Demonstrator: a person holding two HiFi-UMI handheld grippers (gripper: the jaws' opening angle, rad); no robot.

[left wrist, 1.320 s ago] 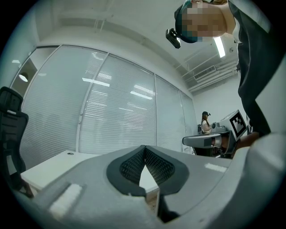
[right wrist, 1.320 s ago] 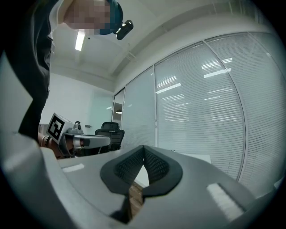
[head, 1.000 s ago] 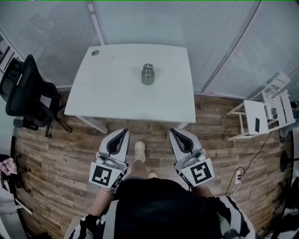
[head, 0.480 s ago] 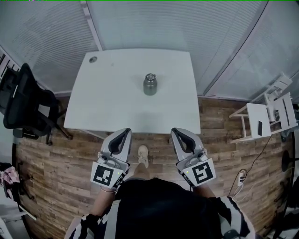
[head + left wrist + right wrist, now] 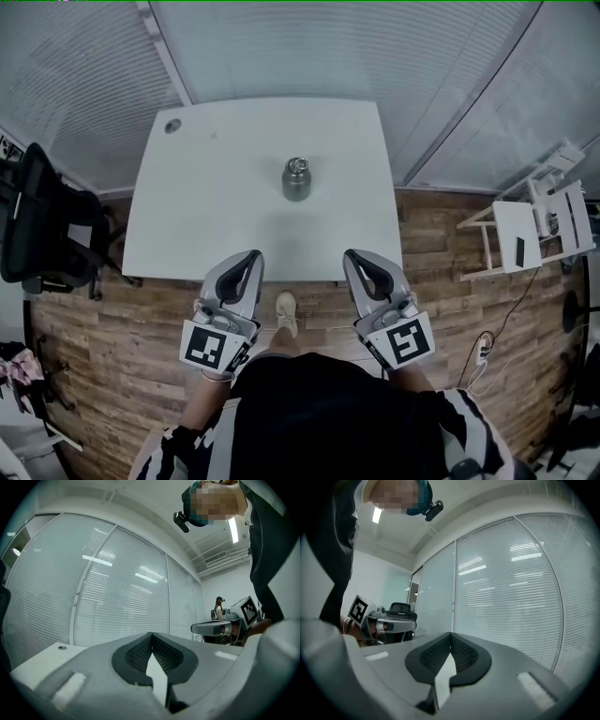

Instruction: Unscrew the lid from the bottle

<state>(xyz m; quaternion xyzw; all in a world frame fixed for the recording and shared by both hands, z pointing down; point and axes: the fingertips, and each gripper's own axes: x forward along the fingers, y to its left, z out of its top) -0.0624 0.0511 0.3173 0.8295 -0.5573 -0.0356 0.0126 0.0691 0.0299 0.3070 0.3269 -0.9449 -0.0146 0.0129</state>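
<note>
bottle point(image 5: 297, 180): upright mid-table point(image 5: 187, 225), lid point(image 5: 297, 165) on | left gripper point(image 5: 253, 255): jaws pressed together, nothing in them, tip by the near table edge | right gripper point(image 5: 350, 254): same deal, jaws together, empty | both well apart from the bottle | chair point(image 5: 42, 225) off left of table

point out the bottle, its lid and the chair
bottle point(image 5: 296, 188), head view, middle of its grey body
lid point(image 5: 297, 167), head view, top of the cap
chair point(image 5: 37, 216), head view, its black backrest
</note>
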